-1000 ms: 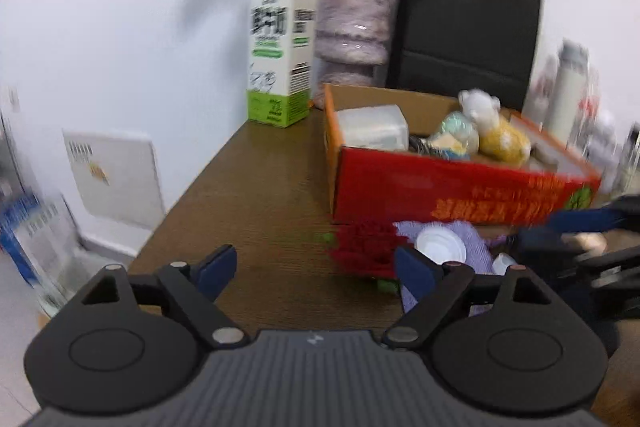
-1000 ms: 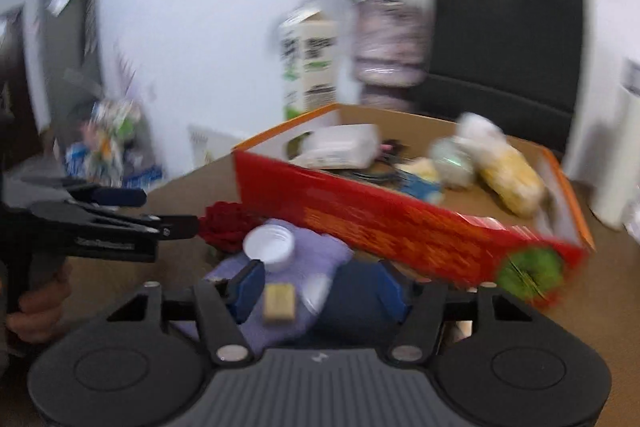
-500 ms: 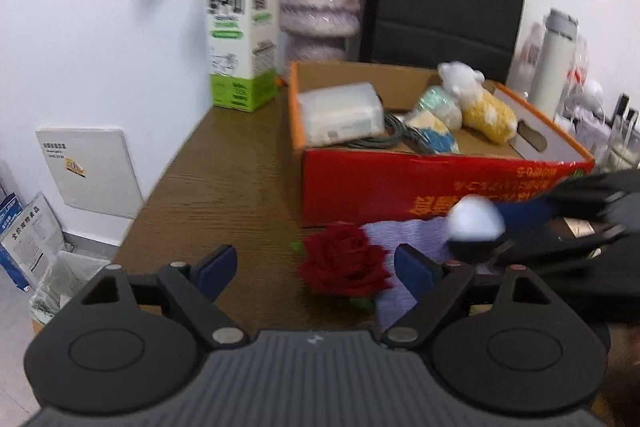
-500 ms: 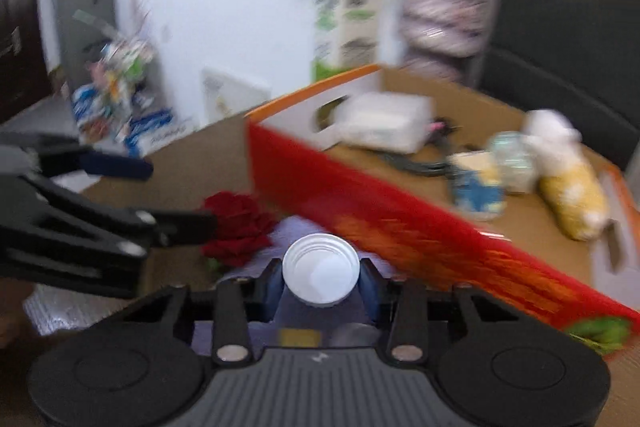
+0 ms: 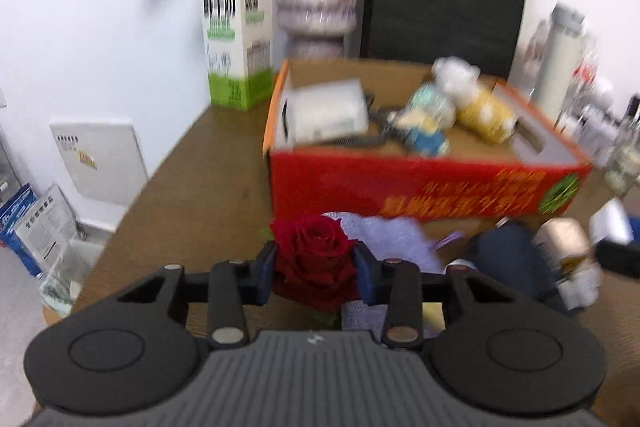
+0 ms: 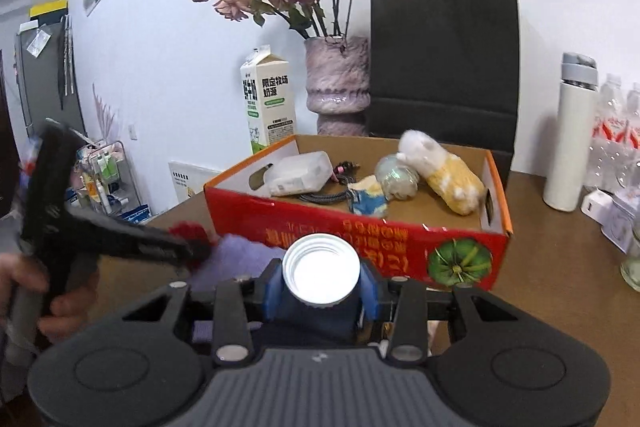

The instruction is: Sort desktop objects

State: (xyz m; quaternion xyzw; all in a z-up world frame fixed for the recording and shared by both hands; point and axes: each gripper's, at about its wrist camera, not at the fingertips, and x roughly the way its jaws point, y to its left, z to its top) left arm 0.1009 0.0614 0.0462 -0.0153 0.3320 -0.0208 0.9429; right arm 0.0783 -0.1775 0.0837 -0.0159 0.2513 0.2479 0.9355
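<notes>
- Two things are being held at once: the left tongs are pinching a red rose by its bloom, and the right tongs are pinching a white-capped bottle just under its cap.
- The rose is sitting squarely between the blue pads, probably taken by the soft head because that is its bulkiest part; whether it is off the table cannot be told.
- The bottle is being gripped with its cap pointing forward from the tongs, the dark body running back between the fingers, which should keep it from slipping while it is carried.
- A purple cloth is lying just ahead of the left tongs, beside the rose, with a dark item and a pale small bottle further to the right.
- A red cardboard box is standing directly ahead of both tongs, open on top, so it is likely serving as the sorting bin; it is already holding a clear plastic case, a cable, a small figure and a plush toy.
- Beyond the box, a milk carton, a vase of dried flowers and a black paper bag are standing against the wall, well away from either grip.
- Both loads are probably heading over the near wall of the box.
</notes>
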